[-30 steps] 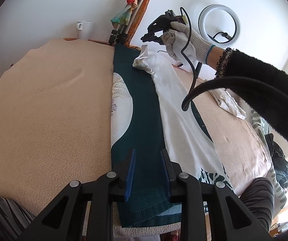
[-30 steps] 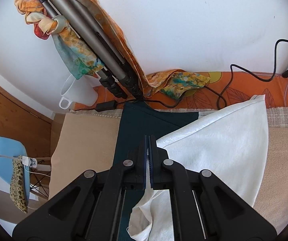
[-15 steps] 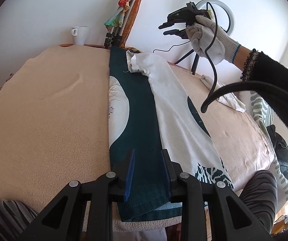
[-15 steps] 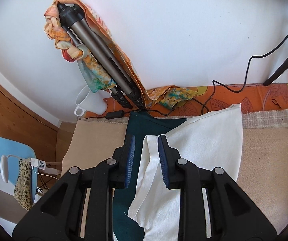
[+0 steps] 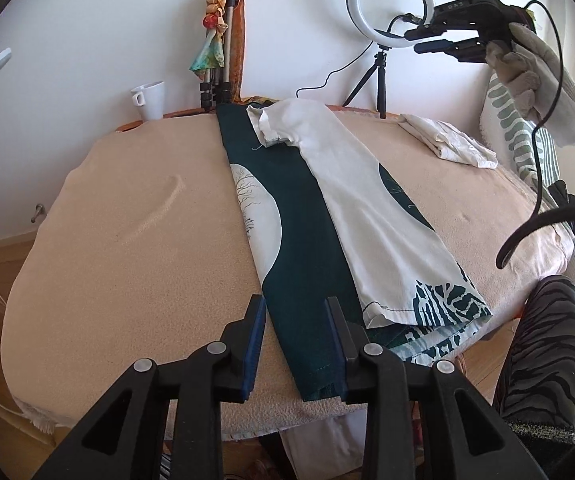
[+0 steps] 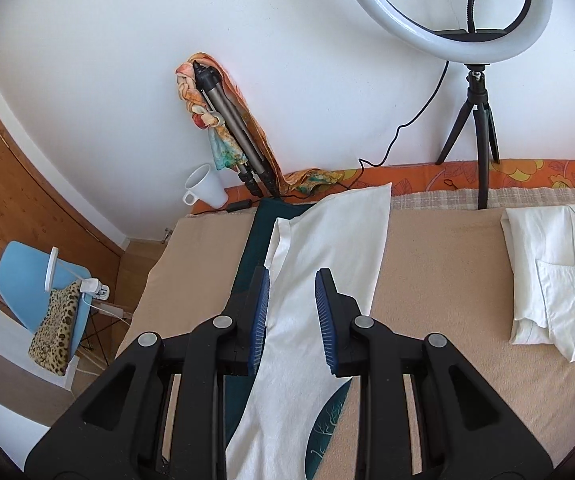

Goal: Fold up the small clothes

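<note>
**Lengthwise fold laid; next fold pending**

The dark green printed cotton garment (image 5: 299,240) lies flat on the beige fleece-covered table (image 5: 127,240), in a long narrow strip. One side is turned over so its white underside (image 5: 371,220) faces up along the right half. You appear to be between folds: the lengthwise fold looks laid, and no cross fold is yet made.

The long axis runs from the near table edge toward the far wall. The hemmed end (image 5: 399,312) points at you; the bunched white end (image 5: 275,124) points at the white ceramic mug (image 5: 151,98) and the ring lamp on its tripod (image 5: 387,4).

Your left gripper (image 5: 295,340) hovers over the near hem, jaws apart, holding nothing. Your right gripper (image 6: 289,304) is raised above the far end, jaws apart, empty.

The next move likely calls for gripping one end and carrying it across. Take both layers together, or the turned-over side may slide.

A folded white shirt (image 6: 559,276) lies well apart to the right.
</note>
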The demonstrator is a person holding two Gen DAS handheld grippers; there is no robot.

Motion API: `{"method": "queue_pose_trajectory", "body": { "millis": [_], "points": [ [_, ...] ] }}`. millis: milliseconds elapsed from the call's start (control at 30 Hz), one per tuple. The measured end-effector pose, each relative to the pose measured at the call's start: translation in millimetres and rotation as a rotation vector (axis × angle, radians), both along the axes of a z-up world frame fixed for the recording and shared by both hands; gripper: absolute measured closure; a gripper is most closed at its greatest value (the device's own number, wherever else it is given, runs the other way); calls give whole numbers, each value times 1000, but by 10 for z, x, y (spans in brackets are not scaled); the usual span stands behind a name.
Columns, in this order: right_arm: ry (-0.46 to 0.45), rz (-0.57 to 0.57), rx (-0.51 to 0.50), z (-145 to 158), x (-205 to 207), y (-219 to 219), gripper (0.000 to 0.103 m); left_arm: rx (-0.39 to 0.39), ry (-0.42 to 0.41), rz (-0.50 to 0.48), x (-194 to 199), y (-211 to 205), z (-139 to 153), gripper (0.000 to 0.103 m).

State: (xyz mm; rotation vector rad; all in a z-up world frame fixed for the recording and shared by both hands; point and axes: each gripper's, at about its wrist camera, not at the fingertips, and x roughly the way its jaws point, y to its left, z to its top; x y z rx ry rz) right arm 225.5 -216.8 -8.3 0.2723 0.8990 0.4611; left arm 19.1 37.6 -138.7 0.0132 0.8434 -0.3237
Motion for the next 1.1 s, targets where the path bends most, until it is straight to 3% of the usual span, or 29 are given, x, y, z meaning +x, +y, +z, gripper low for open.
{"method": "queue_pose_trajectory", "body": {
  "millis": [167, 267, 467, 667, 933, 1067, 1100],
  "points": [
    [74, 36, -59, -391, -887, -77, 77, -68, 71, 11, -15, 139, -48, 71],
    [170, 63, -22, -801, -1376, -91, 68, -117, 120, 32, 16, 204, -125, 72],
    [344, 86, 68, -1477, -1935, -24, 68, -223, 227, 47, 92, 255, -302, 70],
    [419, 136, 62, -1808, -2123, 171, 68, -315, 302, 70, 181, 350, -431, 70],
    [448, 154, 74, -1923, -2133, 231, 68, -374, 355, 63, 206, 341, -507, 71],
    [487, 142, 157, -2011, -2062, 182, 68, -423, 379, 69, 255, 374, -559, 76],
    [500, 139, 192, -2038, -2045, 151, 68, -425, 379, 70, 260, 379, -565, 82]
  ]
}}
